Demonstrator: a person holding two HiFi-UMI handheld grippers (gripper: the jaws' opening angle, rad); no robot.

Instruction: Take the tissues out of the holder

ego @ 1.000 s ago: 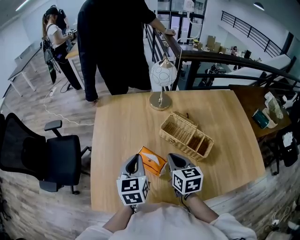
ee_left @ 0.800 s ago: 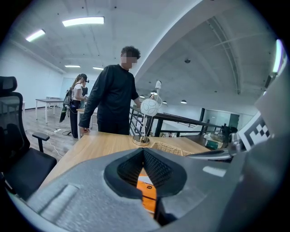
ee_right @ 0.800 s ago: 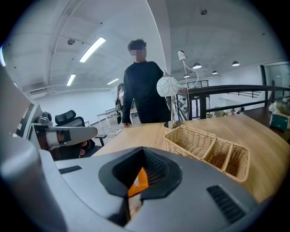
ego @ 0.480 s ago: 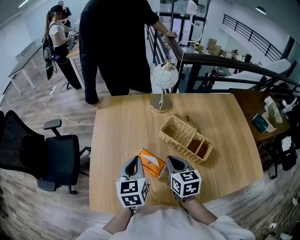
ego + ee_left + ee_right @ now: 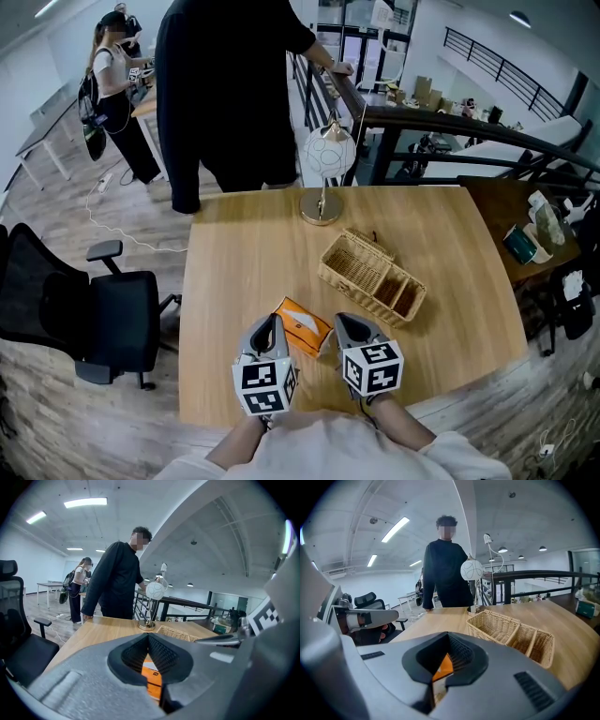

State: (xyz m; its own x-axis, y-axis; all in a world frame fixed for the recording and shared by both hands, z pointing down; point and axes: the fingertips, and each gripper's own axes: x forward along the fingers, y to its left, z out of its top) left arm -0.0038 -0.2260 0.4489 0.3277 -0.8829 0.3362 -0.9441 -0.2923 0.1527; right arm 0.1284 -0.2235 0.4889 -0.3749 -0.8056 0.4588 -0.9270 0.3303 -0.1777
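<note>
the orange tissue pack point(image 5: 302, 324) lies flat on the wooden table point(image 5: 234, 253), outside the wicker holder point(image 5: 373, 273) and just beside its near corner. it sits between the two tools: the left gripper point(image 5: 272, 319) at its left edge, the right gripper point(image 5: 341, 319) at its right. both grippers are clenched tip to tip on nothing, and the pack shows beyond their closed jaws.

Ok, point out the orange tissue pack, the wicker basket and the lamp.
orange tissue pack point(image 5: 302, 325), head view, top face.
wicker basket point(image 5: 362, 295), head view, near side wall.
lamp point(image 5: 326, 148), head view, round white shade.
</note>
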